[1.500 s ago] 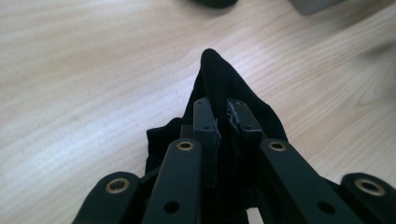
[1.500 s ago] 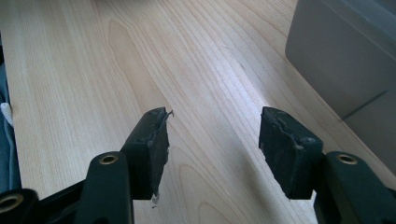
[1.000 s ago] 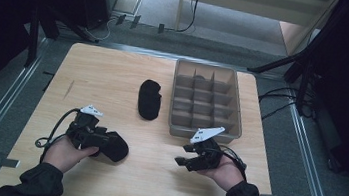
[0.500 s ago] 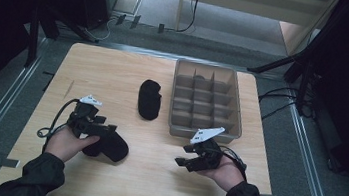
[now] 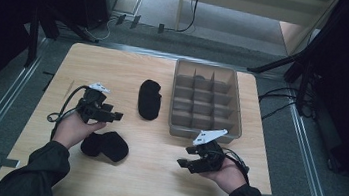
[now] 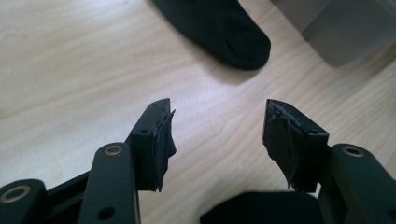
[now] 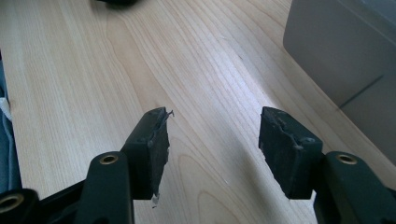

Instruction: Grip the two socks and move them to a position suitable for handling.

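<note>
Left gripper (image 5: 110, 116) – jaws apart, empty – above the bundled sock (image 5: 105, 145).

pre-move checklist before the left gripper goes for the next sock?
1. Left gripper jaws open, nothing between them: ok; they have just been closing a little.
2. Folded sock lies free on the table, apart from the left gripper: ok.
3. Flat sock lies ahead of the left jaws in the left gripper view, nothing in between: ok.
4. Right gripper open, empty, off to the side over bare wood: ok.
5. Divided bin stands beside the flat sock without touching it: ok.
6. Whether all bin compartments are empty: cannot tell.
</note>
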Available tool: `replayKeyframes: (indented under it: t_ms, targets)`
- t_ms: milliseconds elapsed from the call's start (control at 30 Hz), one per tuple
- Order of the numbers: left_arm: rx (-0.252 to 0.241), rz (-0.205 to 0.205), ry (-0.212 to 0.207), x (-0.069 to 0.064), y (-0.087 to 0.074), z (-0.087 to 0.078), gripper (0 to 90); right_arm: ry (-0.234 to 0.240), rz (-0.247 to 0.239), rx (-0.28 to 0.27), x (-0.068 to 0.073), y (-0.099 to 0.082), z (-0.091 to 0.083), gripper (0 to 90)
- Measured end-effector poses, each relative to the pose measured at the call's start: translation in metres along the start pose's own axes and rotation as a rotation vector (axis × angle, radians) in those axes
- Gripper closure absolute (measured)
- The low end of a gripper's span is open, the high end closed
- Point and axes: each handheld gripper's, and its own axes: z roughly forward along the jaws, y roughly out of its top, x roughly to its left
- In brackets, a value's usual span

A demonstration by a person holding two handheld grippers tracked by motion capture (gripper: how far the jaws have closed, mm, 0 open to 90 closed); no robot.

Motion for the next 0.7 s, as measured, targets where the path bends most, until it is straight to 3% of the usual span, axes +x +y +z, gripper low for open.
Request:
replayKeyframes:
  t_ms: [333,500,600,700]
  targets:
    - [0.007,0.026,-0.009,0.003,0.024,0.019,41.3,0.002,-0.008,0.010,0.004,-0.001,0.002,42.7]
    - [0.028,0.012,-0.004,0.010,0.032,0.028,41.3,0.005,-0.008,0.012,0.003,-0.002,0.002,42.7]
    - [0.007,0.003,-0.008,0.014,0.037,0.033,41.4,0.007,-0.010,0.011,0.003,-0.002,0.002,42.7]
    - [0.043,0.011,-0.002,0.018,0.045,0.040,41.5,0.009,-0.007,0.009,0.004,-0.001,0.002,42.6]
